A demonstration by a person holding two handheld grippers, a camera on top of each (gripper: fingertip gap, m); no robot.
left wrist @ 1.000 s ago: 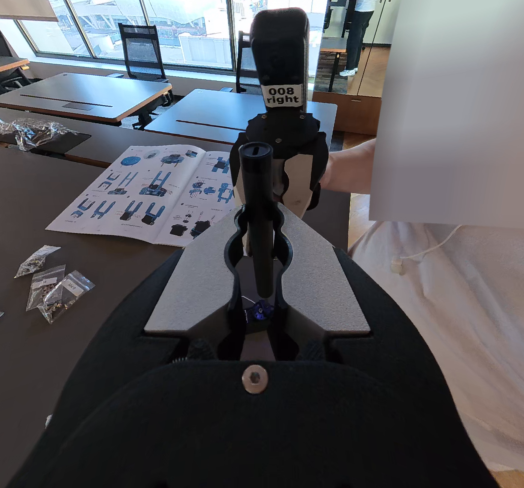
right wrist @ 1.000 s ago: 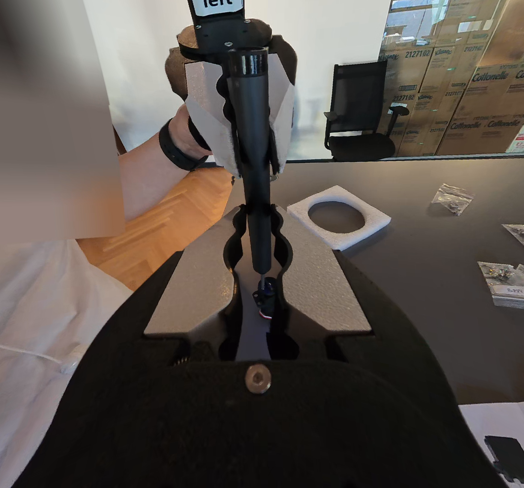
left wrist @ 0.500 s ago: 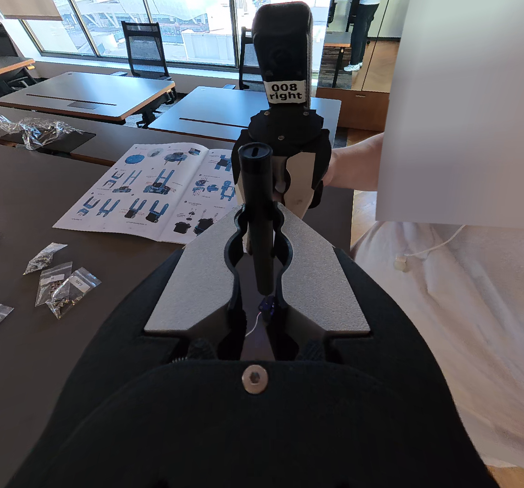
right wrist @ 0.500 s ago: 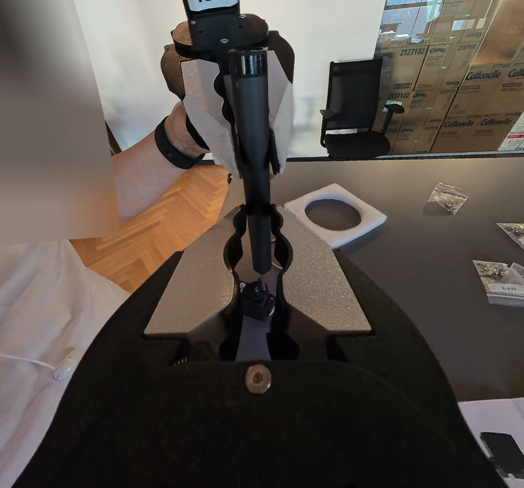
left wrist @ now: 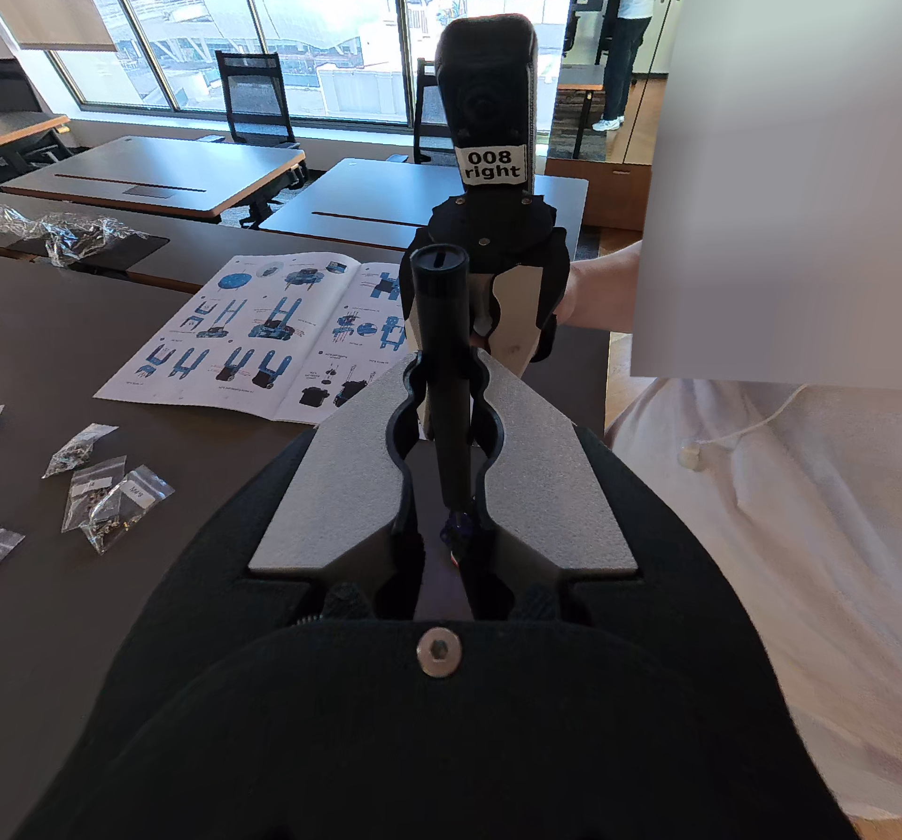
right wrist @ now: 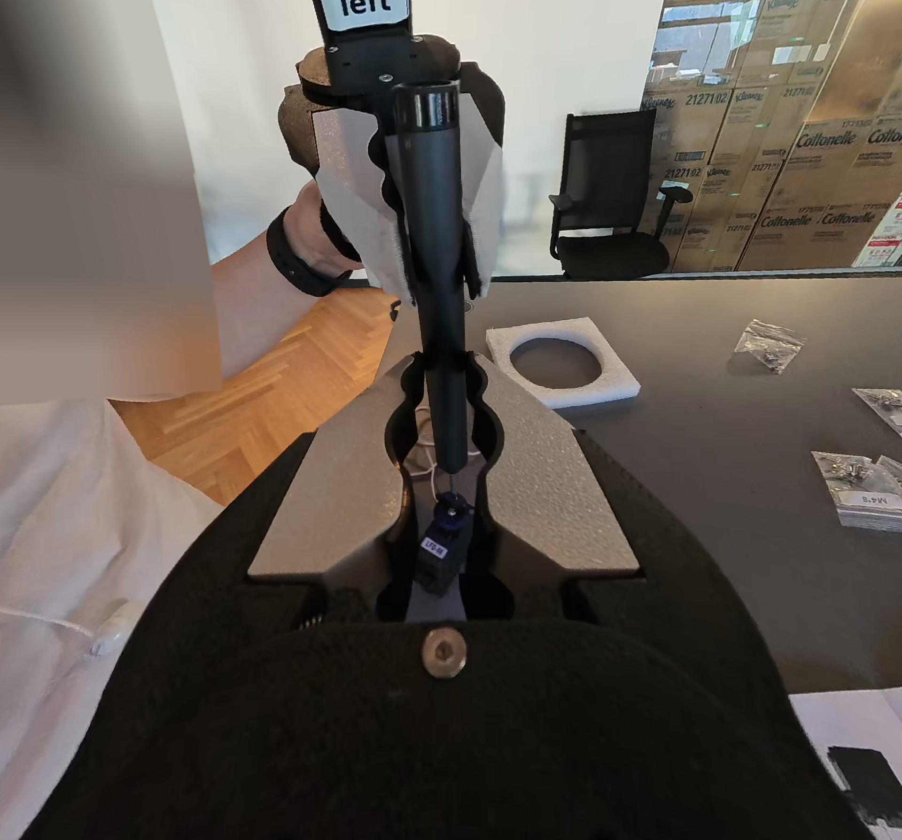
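Observation:
A black pen-shaped screwdriver [left wrist: 446, 402] stands upright between the two grippers, which face each other. My left gripper [left wrist: 444, 368] is shut on it; the right wrist view shows its fingers [right wrist: 351, 211] clamped on the thick handle [right wrist: 432, 192]. My right gripper [right wrist: 441, 363] is closed about the thinner shaft. At the screwdriver's tip hangs a small black servo [right wrist: 434, 558] with a blue horn [left wrist: 459, 524], seen through the gap between the fingers in both views. A thin white wire [right wrist: 423, 455] runs beside it.
On the dark table [left wrist: 73, 353] lie an open instruction booklet [left wrist: 254, 328], small bags of screws [left wrist: 107, 499] [right wrist: 859, 489] and a white foam square with a round hole [right wrist: 561, 363]. A person's white shirt [left wrist: 781, 572] is close behind. An office chair [right wrist: 610, 211] stands far off. Left and right tips are no more than a few centimetres apart.
The servo has turned at the screwdriver's tip and now shows its long labelled side to the right wrist view. Both grippers have kept their hold and barely shifted.

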